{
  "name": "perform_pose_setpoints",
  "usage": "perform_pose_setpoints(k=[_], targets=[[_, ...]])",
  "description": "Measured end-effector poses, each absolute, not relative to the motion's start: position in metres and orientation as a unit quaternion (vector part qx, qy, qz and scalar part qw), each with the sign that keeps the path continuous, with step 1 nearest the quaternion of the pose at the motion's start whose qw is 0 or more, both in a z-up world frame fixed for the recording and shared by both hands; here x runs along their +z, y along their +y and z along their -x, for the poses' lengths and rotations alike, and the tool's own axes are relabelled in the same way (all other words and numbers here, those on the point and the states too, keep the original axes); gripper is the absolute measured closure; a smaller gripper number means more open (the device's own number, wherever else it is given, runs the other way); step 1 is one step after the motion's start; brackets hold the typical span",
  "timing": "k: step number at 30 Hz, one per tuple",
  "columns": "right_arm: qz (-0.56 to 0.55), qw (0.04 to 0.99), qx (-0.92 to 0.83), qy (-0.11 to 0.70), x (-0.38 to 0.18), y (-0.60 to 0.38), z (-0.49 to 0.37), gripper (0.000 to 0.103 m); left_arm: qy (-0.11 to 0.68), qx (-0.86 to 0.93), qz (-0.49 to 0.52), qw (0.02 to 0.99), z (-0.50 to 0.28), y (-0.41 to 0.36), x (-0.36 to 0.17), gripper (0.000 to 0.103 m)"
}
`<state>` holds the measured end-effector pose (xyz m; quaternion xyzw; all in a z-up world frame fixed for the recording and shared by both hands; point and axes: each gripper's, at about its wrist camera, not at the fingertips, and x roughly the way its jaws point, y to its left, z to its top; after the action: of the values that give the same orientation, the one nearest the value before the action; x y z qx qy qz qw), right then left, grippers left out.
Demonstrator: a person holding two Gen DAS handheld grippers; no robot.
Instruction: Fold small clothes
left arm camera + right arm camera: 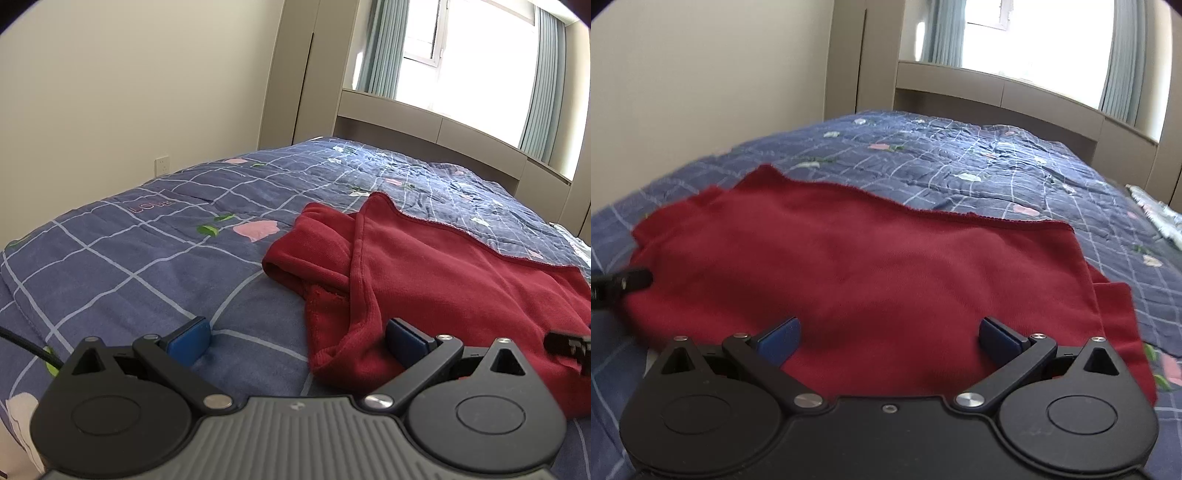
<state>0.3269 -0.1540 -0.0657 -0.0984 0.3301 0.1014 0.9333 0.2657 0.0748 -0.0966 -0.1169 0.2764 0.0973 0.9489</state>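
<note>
A dark red garment (436,273) lies on the blue checked bedspread (147,258), with a sleeve folded in at its left side. My left gripper (297,338) is open and empty, low over the garment's near left edge, its right finger above the red cloth. In the right wrist view the garment (871,258) lies spread flat. My right gripper (890,338) is open and empty just above the garment's near edge. The tip of the right gripper shows at the right edge of the left wrist view (569,345); the left gripper's tip shows at the left edge of the right wrist view (624,284).
The bedspread (979,166) stretches back to a beige headboard unit (424,129) under a bright window with curtains. A cream wall with a socket (161,165) is to the left. A black cable (26,349) trails at the left gripper's side. Pale fabric (1156,214) lies at the bed's right edge.
</note>
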Motion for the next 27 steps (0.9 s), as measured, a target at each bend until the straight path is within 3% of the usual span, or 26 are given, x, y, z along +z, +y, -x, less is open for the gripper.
perform_pose_setpoints(k=[17,22,27], targets=[[0.107,0.937,0.092,0.320,-0.077,-0.150,-0.322,0.000,0.286,0.107,0.132,0.943,-0.260,0.077,-0.089,0.000],[0.109,0.938,0.091,0.316,-0.078,-0.150,-0.320,0.000,0.298,0.106,0.194,0.929,-0.251,0.076,-0.083,0.000],[0.107,0.938,0.092,0.315,-0.078,-0.151,-0.319,0.000,0.257,0.048,0.267,0.928,-0.250,0.079,-0.084,0.001]])
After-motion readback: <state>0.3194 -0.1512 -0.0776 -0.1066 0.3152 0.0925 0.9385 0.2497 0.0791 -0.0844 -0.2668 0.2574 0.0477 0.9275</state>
